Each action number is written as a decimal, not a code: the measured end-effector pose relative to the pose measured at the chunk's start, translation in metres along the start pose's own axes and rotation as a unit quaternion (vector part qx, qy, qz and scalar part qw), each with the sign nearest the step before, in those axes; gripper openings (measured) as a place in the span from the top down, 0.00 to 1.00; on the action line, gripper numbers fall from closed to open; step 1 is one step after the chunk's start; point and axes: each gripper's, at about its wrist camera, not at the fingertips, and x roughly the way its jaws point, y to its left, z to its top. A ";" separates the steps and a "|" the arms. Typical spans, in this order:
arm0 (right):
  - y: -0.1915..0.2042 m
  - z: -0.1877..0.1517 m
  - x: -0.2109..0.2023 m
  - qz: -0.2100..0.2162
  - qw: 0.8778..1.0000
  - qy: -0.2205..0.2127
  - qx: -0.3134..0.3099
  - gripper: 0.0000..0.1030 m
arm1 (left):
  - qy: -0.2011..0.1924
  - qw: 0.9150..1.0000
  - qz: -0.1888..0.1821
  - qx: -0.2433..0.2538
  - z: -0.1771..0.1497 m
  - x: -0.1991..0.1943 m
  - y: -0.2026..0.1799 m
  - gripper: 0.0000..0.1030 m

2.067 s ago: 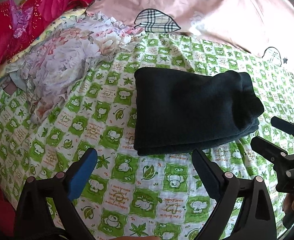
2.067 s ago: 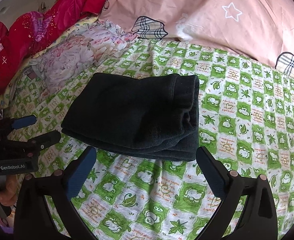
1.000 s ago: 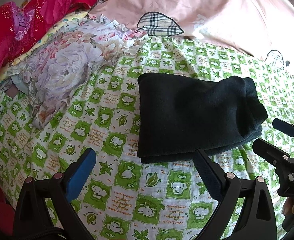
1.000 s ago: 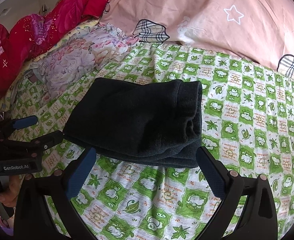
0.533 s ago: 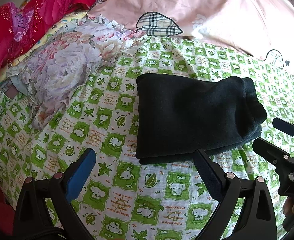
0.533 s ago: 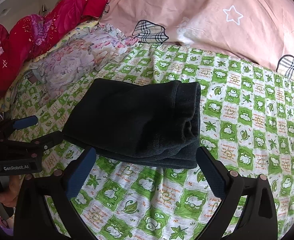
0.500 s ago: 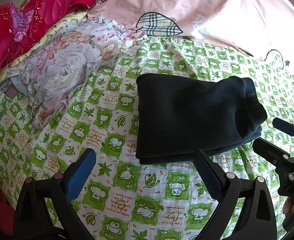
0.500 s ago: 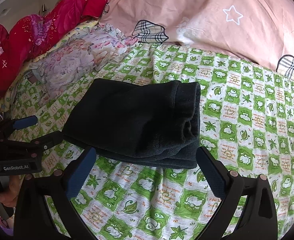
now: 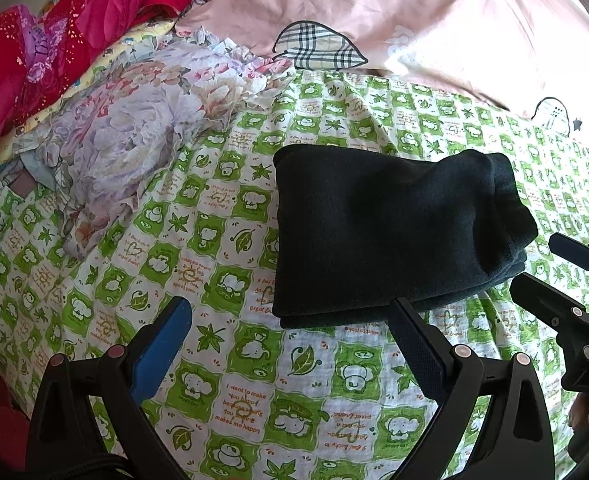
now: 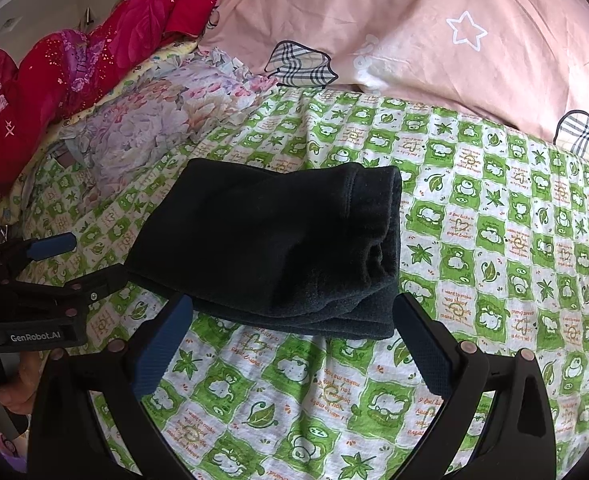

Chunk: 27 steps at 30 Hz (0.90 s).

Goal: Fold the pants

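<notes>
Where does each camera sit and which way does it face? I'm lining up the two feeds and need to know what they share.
Left wrist view: sits on the left hand-held gripper, facing forward over the green-checked bedsheet toward the folded black pants; its own open fingers show, with the right hand-held gripper at the right edge.
Right wrist view: sits on the right hand-held gripper, facing the pants from their other side; its open fingers show, with the left hand-held gripper at the left edge.
Shared: pants, bedsheet, pink pillow, floral cloth.

Folded plain black fleece pants [image 9: 390,236] are set against a green-and-white checked bedsheet [image 9: 230,364] printed with leaves and animals. A pink quilt [image 10: 374,20] is patterned with plaid shapes and white stars.
</notes>
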 end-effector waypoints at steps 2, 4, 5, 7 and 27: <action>0.000 0.000 0.000 0.000 1.000 0.001 0.000 0.03 | 0.000 1.000 -0.001 0.001 0.000 0.001 0.001 0.04; 0.000 0.000 0.000 -0.001 1.000 0.001 0.000 0.03 | 0.000 1.000 -0.001 0.001 0.001 0.001 0.001 0.04; -0.001 0.000 0.000 -0.001 1.000 0.001 0.000 0.03 | 0.001 1.000 -0.001 0.001 0.000 0.001 0.001 0.04; -0.001 0.000 0.000 -0.002 1.000 0.001 0.000 0.03 | 0.000 1.000 0.000 0.001 0.000 0.000 0.001 0.04; -0.003 0.003 0.000 0.000 1.000 0.000 0.001 0.03 | 0.000 1.000 -0.003 0.008 0.005 0.004 0.003 0.04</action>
